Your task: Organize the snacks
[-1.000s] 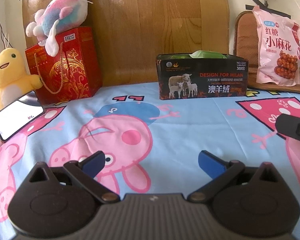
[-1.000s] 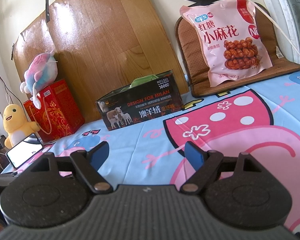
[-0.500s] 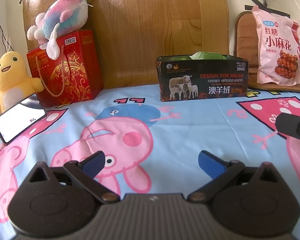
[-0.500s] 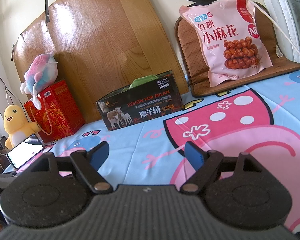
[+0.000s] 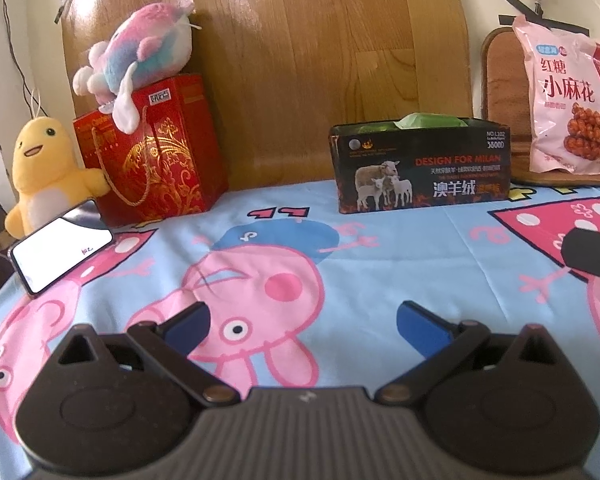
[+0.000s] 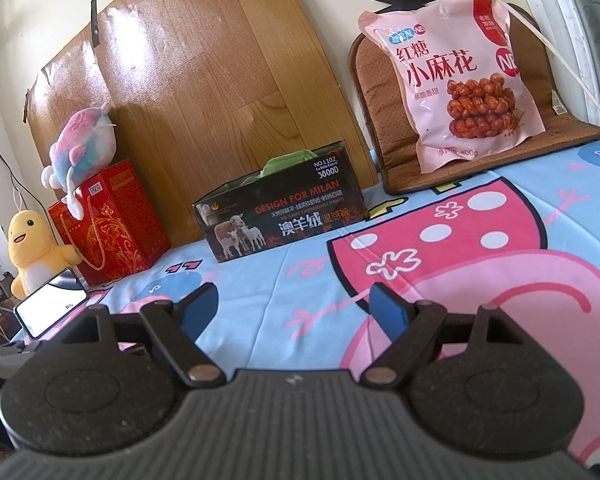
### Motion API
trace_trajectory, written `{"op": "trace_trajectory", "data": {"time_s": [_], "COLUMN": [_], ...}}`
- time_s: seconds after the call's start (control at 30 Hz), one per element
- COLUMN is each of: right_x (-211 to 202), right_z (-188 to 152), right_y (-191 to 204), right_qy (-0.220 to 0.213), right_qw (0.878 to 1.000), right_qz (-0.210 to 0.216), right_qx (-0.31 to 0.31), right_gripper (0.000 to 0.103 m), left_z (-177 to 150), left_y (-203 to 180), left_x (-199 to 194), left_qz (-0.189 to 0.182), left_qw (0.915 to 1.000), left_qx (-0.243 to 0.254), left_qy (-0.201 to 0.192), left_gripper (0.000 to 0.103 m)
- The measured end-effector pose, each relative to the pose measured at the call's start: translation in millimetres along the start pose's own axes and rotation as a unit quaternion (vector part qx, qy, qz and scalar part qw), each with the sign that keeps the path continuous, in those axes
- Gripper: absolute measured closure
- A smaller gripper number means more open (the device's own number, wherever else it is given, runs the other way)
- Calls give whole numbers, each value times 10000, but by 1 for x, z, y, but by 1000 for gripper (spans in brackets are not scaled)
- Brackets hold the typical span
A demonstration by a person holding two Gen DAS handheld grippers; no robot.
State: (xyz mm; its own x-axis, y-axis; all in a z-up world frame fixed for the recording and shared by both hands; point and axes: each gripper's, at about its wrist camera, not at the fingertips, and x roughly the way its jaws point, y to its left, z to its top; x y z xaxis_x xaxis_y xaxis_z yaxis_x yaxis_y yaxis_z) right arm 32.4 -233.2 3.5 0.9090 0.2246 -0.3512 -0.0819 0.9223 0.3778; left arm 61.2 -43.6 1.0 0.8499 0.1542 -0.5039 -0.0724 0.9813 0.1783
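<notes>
Basically nothing is grasped yet. Left hand-held gripper [image 5: 302, 320] hangs low over the Peppa Pig bedsheet [image 5: 340, 240], jaws spread wide, empty. Right hand-held gripper [image 6: 294, 306] is the same: released, blue pads [image 6: 386, 308] apart, nothing between them.

The pink snack bag [image 6: 460, 80] (brown-sugar twist snacks) stands upright at the far right, leaning on a brown seat cushion [image 6: 380, 80], well apart from both grippers. The black open-top box [image 6: 284, 216] with the sheep print sits mid-back against the wooden board [image 6: 220, 80], with a green packet [image 6: 288, 160] poking out of its top. Probably that box is where snacks go, but I can't tell what else is inside.

Likely step: reach for the pink bag with the right gripper, since it's on that side.
- Approach from the front and pinch an edge or the top seal, not the puffy middle, which will likely slip and may crush the contents.
- Keep the jaws fully spread until they straddle the bag.
- The bag is only leaning, so a nudge may tip it; close before pushing.
- Watch the white cable [image 6: 540, 40] running beside the bag.

Off to the left: red gift bag [image 5: 152, 152], plush toys, phone [image 5: 60, 252]. Not relevant.
</notes>
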Motion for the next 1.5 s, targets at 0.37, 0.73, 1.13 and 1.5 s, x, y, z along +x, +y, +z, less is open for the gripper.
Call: {"op": "trace_trajectory", "data": {"time_s": [0.37,0.73,1.13,1.5], "right_x": [-1,0,-1,-1], "right_z": [0,-1,-1,-1], "right_y": [1,2,2,1], "right_qy": [-10,-45,-49,-44], "right_qw": [10000,10000,10000,10000], "right_qz": [-2,-9,-7,9], "right_qx": [49,18,45,41], "right_gripper": [18,18,18,18], "left_z": [0,-1,9,10], "left_y": [2,6,8,6], "left_x": [4,1,-27,-36], "left_qz": [-61,-108,-518,-616], "left_qw": [9999,9994,9981,9961], "left_qx": [9,-78,-223,-270], "left_qy": [153,332,248,577], "left_gripper": [0,0,0,0]}}
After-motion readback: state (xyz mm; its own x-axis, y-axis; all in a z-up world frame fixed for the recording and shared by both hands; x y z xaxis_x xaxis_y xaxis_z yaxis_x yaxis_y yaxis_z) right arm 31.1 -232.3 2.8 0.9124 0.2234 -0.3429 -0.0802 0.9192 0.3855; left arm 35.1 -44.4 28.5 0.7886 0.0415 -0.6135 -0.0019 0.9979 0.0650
